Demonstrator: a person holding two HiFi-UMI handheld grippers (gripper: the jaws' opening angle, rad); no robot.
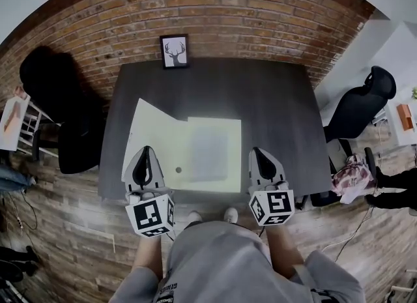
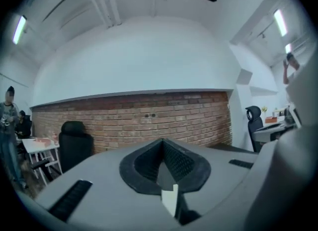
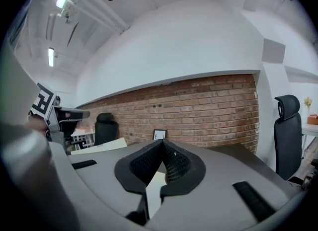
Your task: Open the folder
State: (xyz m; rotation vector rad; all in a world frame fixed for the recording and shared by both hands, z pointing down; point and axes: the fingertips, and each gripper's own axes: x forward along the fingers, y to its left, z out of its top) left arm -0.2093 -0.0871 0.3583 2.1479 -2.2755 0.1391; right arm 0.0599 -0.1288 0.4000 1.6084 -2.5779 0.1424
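Folder [image 1: 210,153] lies pale on the dark worktop [image 1: 280,106], near its front edge and between the two grippers. Neither gripper touches it.

In the left gripper view, the left gripper [image 2: 161,143] has its black ribbed fingers [image 2: 145,164] pressed together with nothing between them. The right gripper [image 3: 161,143] also has its fingers [image 3: 143,164] closed tip to tip and empty. Both are held level above the worktop, their marker cubes close to the person's body.

The folder's right part lies flat with a sheet inside. Its left flap [image 1: 156,126] slants upward and reaches toward the worktop's left edge.

At the worktop's far edge a small framed deer picture [image 1: 174,51] leans against the brick wall [image 1: 234,12]. A black office chair [image 1: 359,103] stands on the wooden floor [image 1: 58,210] to the right.
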